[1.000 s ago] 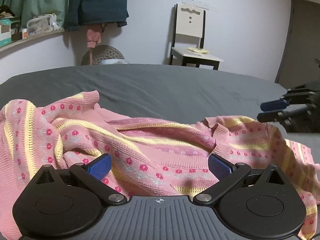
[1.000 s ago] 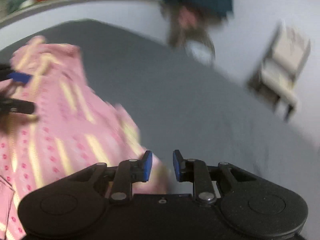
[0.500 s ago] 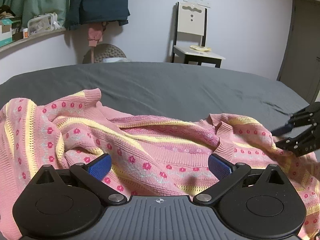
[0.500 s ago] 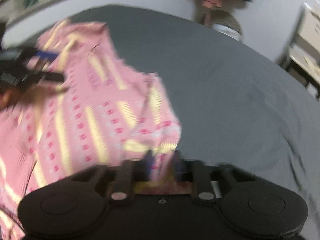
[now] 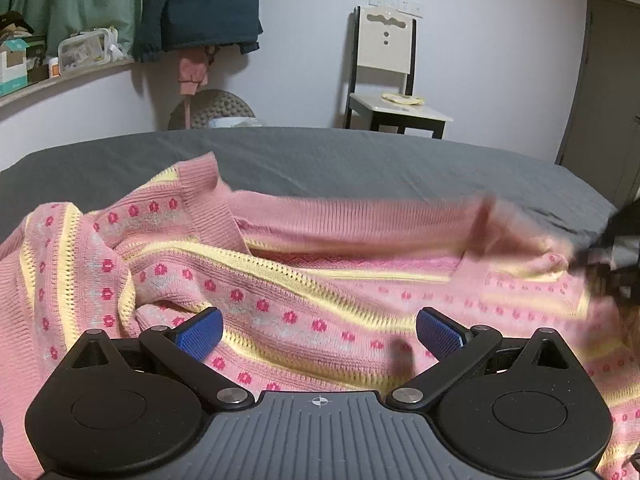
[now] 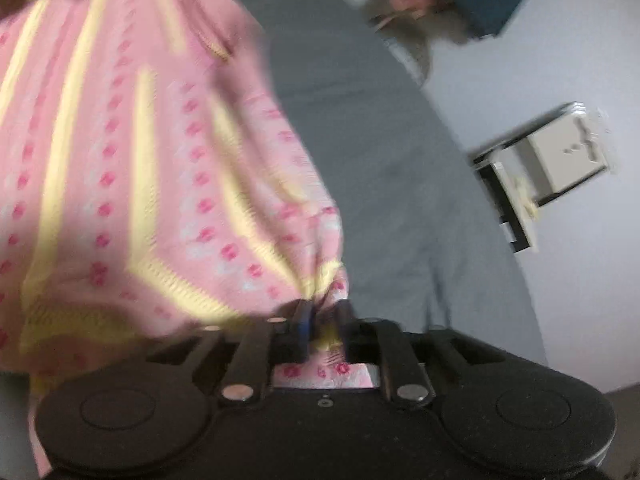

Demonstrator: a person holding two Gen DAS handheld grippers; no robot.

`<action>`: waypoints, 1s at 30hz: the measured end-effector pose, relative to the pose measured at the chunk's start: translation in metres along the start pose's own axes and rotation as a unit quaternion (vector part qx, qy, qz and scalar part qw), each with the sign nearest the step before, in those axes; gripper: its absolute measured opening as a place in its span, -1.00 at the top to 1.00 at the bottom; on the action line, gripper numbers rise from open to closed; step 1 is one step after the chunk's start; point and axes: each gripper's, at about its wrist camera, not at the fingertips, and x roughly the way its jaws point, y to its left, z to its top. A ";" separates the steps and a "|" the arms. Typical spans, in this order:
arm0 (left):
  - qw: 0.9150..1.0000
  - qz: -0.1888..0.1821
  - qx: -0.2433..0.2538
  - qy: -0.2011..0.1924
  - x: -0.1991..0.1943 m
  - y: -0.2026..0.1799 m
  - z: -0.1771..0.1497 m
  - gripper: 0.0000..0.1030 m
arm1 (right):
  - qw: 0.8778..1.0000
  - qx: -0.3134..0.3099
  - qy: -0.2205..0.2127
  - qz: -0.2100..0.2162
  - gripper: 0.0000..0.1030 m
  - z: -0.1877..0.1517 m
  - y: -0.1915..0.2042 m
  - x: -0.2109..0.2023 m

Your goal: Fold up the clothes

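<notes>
A pink knitted sweater (image 5: 280, 280) with yellow stripes and red dots lies rumpled on a grey bed (image 5: 340, 160). My left gripper (image 5: 318, 330) hovers wide open just above its near part, blue pads apart, holding nothing. At the right edge of the left wrist view my right gripper (image 5: 600, 268) shows as a dark blur at the sweater's far corner. In the right wrist view the right gripper (image 6: 322, 318) is shut on a bunched edge of the sweater (image 6: 140, 180), which stretches away to the upper left; this view is motion-blurred.
A white chair (image 5: 388, 80) stands against the far wall beyond the bed. A shelf (image 5: 60, 76) with boxes and hanging green and dark blue garments (image 5: 200, 4) runs along the left wall. A door (image 5: 612, 80) is at the right. Bare grey sheet (image 6: 380, 160) lies right of the sweater.
The right gripper came down on the sweater's right edge, shut on it and pulled it up and outward, stretching the cloth. My left gripper stayed open in place.
</notes>
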 end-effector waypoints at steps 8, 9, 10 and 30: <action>1.000 -0.002 -0.009 -0.001 0.001 0.004 0.000 -1.00 | 0.984 0.092 -0.117 0.096 0.35 0.042 -0.044 -0.012; 1.000 -0.002 -0.006 0.001 0.002 0.004 -0.001 -1.00 | 0.983 0.098 -0.111 0.104 0.39 0.048 -0.048 -0.006; 1.000 -0.001 -0.003 0.002 0.003 0.004 -0.002 -1.00 | 0.982 0.109 -0.106 0.112 0.42 0.053 -0.051 0.001; 1.000 -0.003 -0.006 0.003 0.004 0.005 0.001 -1.00 | 0.983 -0.017 -0.079 0.165 0.55 0.073 -0.009 0.042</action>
